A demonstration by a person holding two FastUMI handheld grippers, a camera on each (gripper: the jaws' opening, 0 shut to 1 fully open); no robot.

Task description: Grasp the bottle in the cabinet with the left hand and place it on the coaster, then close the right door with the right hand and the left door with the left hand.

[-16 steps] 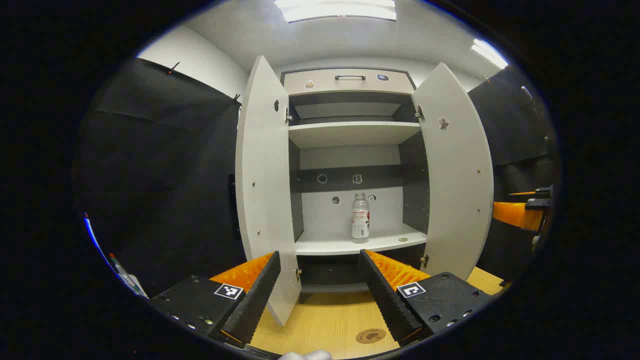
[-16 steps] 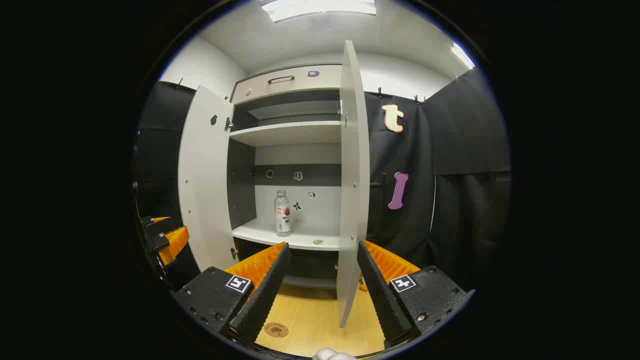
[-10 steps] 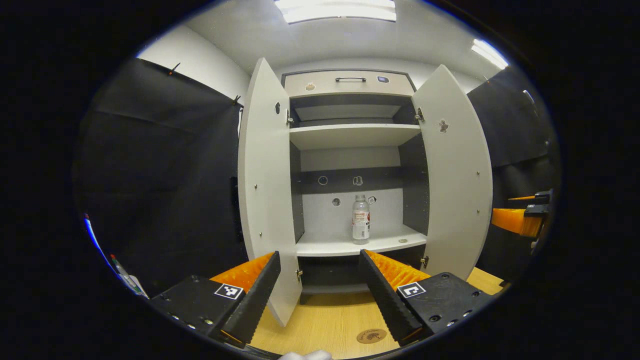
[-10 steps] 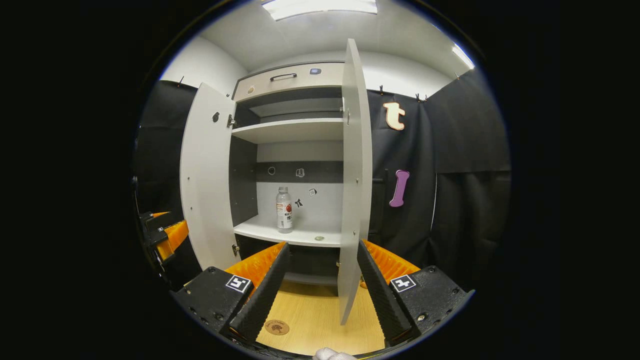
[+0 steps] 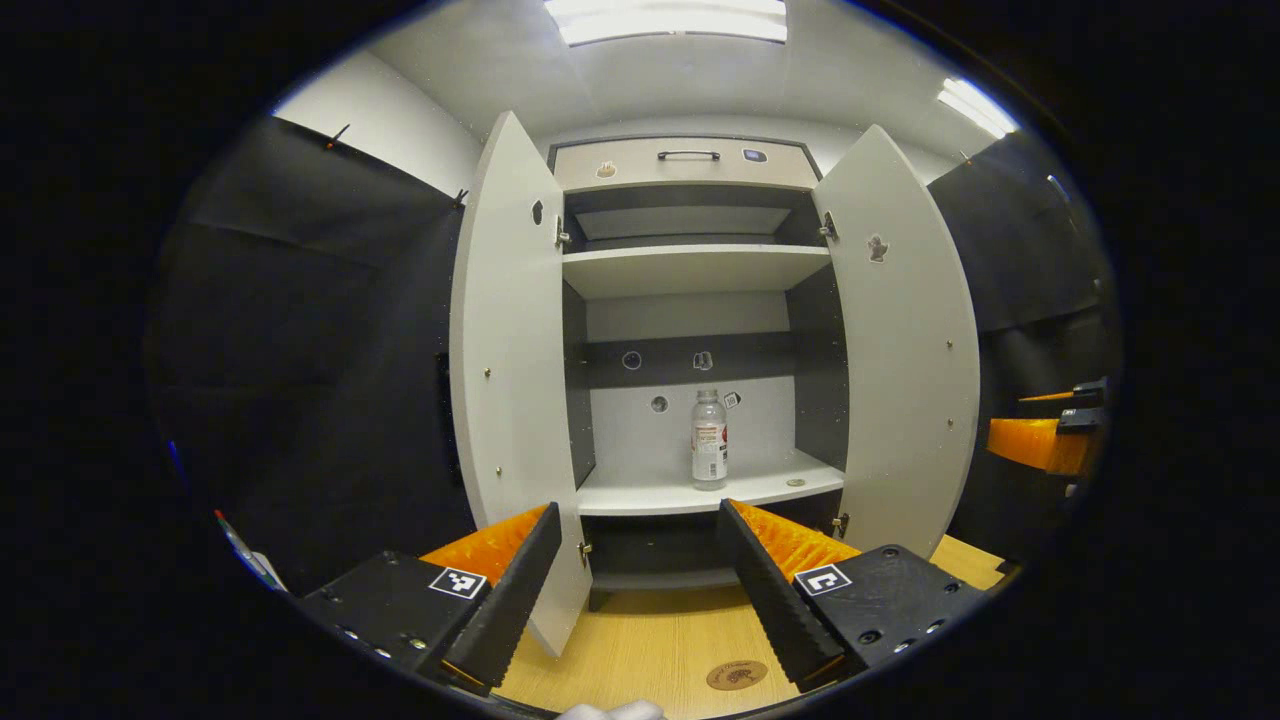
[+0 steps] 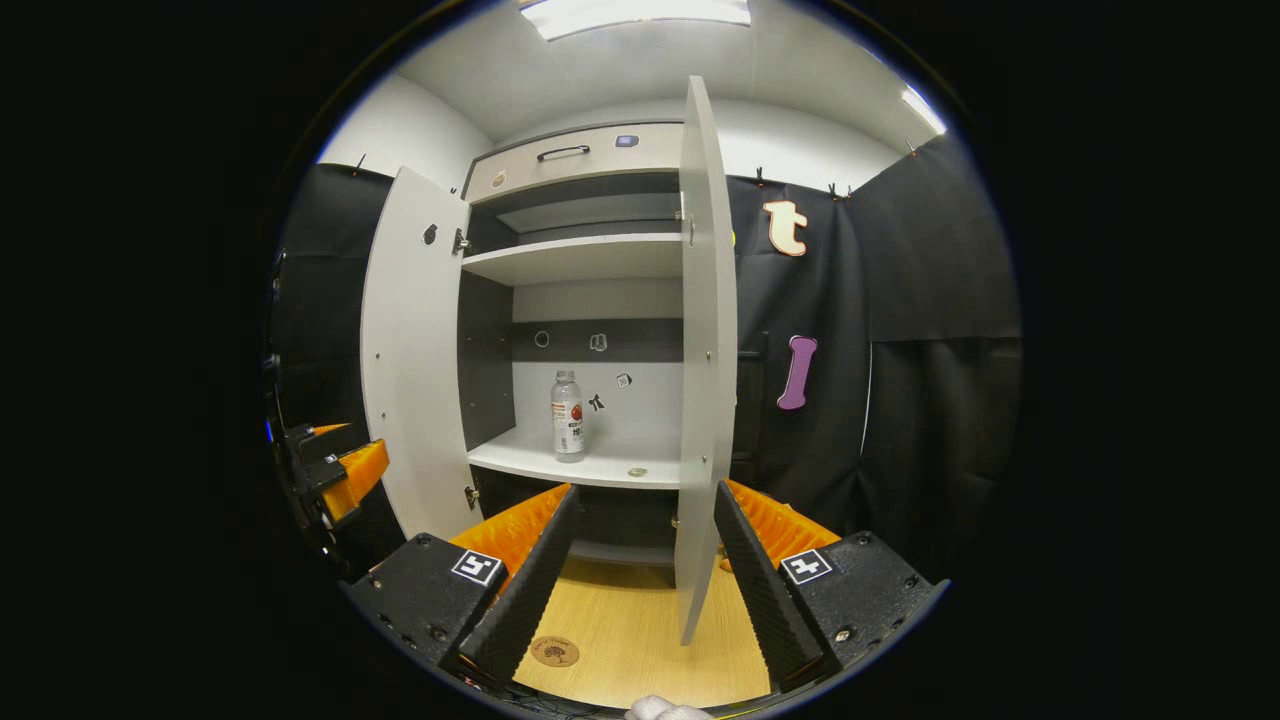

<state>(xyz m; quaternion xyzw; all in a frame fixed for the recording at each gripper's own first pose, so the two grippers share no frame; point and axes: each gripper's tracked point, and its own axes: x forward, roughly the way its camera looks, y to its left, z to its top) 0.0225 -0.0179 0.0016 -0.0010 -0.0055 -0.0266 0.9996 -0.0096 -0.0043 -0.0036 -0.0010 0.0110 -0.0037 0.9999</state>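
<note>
A clear bottle with a white label stands upright on the lower shelf of the open cabinet, also seen as the bottle in the right gripper view. Both doors hang open: the left door and the right door; in the right gripper view the right door is edge-on. A round brown coaster lies on the wooden table; the coaster is near the table's front. My left gripper is open, well short of the cabinet. My right gripper is open too, empty.
The wooden table runs under the cabinet. An upper shelf and a top drawer with a handle sit above. A small round object lies on the lower shelf to the right of the bottle. Black cloth walls flank both sides.
Both views have shifted slightly: the cabinet and bottle sit a little further left in the left gripper view. Both grippers stay open and empty; the doors have not moved.
</note>
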